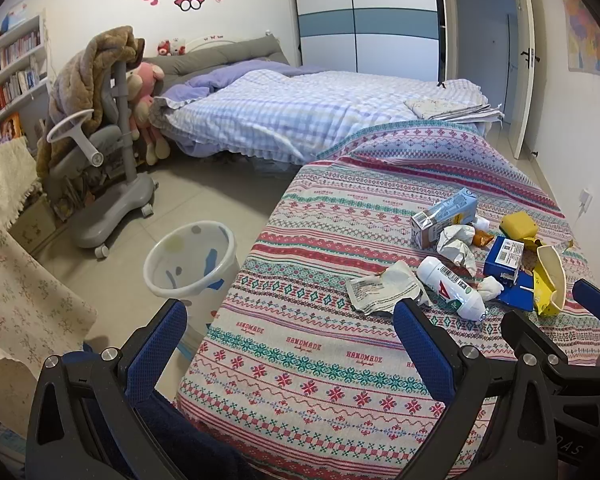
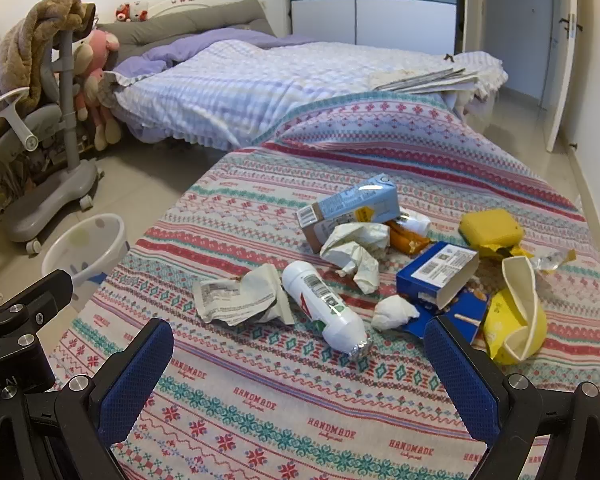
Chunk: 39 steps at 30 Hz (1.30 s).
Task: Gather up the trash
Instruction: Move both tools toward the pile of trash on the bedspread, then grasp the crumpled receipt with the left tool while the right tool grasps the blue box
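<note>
A pile of trash lies on the patterned tablecloth (image 2: 300, 400): a white bottle (image 2: 324, 304), a crumpled wrapper (image 2: 240, 298), a light-blue carton (image 2: 352, 208), crumpled paper (image 2: 356, 248), a blue box (image 2: 440, 272), a tissue ball (image 2: 394, 312), a yellow sponge (image 2: 492, 228) and a yellow bag (image 2: 516, 316). My right gripper (image 2: 300, 344) is open just short of the bottle, holding nothing. My left gripper (image 1: 290, 326) is open over the table's left edge, near the white bin (image 1: 190, 258) on the floor. The same bottle (image 1: 452, 284) lies beside its right finger.
A grey wheeled chair (image 1: 100, 152) draped with a brown blanket stands left of the bin. A bed (image 1: 300, 112) with checked bedding lies beyond the table. A floral cloth (image 1: 16, 272) hangs at the left. The right gripper (image 1: 560, 320) shows at the left wrist view's right edge.
</note>
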Tool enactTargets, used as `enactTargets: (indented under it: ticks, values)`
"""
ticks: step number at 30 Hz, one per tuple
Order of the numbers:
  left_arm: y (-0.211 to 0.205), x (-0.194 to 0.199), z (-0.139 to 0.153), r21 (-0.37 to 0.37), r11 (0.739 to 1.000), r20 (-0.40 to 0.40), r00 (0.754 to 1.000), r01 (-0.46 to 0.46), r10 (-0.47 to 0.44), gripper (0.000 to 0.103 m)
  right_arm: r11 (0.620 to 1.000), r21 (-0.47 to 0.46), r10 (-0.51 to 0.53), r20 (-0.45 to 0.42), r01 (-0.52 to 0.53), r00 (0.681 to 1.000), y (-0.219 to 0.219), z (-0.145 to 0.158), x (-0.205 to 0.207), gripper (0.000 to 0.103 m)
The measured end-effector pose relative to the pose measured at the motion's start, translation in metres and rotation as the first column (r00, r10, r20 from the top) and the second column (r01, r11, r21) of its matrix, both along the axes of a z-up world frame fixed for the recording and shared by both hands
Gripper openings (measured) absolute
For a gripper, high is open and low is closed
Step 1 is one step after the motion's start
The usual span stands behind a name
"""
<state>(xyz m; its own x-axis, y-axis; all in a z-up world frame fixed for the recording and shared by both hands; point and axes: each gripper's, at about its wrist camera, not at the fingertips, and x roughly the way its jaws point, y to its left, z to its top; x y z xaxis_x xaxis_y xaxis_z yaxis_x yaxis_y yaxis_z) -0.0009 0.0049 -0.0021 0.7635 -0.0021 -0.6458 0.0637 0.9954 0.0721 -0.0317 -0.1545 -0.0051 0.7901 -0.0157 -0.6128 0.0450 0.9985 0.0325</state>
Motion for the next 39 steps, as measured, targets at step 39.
enactTargets:
  ticks: [39]
  values:
    - [-0.098, 0.156, -0.101, -0.045, 0.962, -0.497, 0.829, 0.269, -0.255, 0.101, 0.921, 0.272, -0.178, -0.340, 0.277, 0.924, -0.220, -0.035, 0.097, 0.103]
